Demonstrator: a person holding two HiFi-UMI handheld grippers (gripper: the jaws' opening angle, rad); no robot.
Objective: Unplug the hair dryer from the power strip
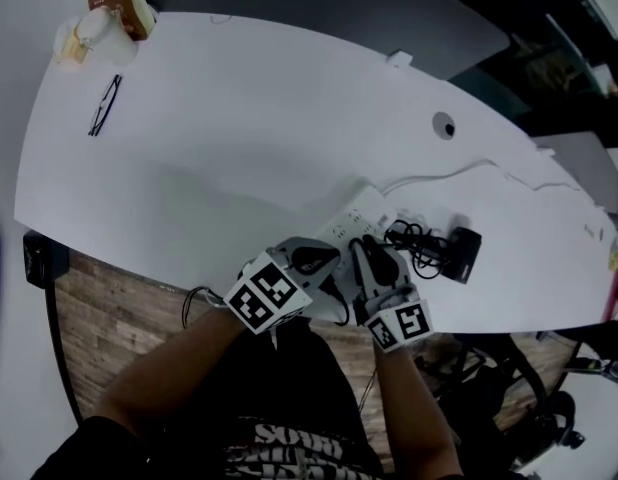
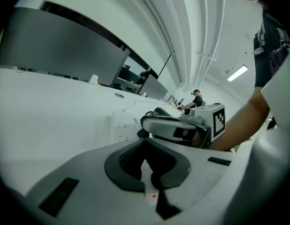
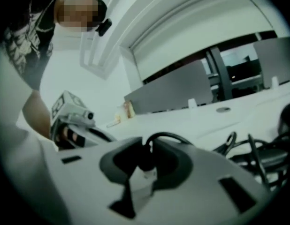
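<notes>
The white power strip (image 1: 354, 216) lies near the table's front edge, and its white lead (image 1: 459, 173) runs off to the right. To its right rests the black hair dryer (image 1: 463, 254) with its cord (image 1: 414, 238) bunched beside it. My right gripper (image 1: 375, 260) hovers over the strip's near end; in the right gripper view its jaws (image 3: 147, 157) close on the dryer's black plug (image 3: 146, 162), whose cord (image 3: 171, 137) arches out. My left gripper (image 1: 322, 260) sits just left of it, jaws (image 2: 154, 154) apart with nothing between them, the power strip (image 2: 122, 123) beyond.
A pair of glasses (image 1: 104, 105) and a cup with snack packs (image 1: 99, 23) lie at the table's far left. A round cable hole (image 1: 444, 125) is at the back right. The table's front edge (image 1: 169, 286) runs just under my hands, above wooden floor.
</notes>
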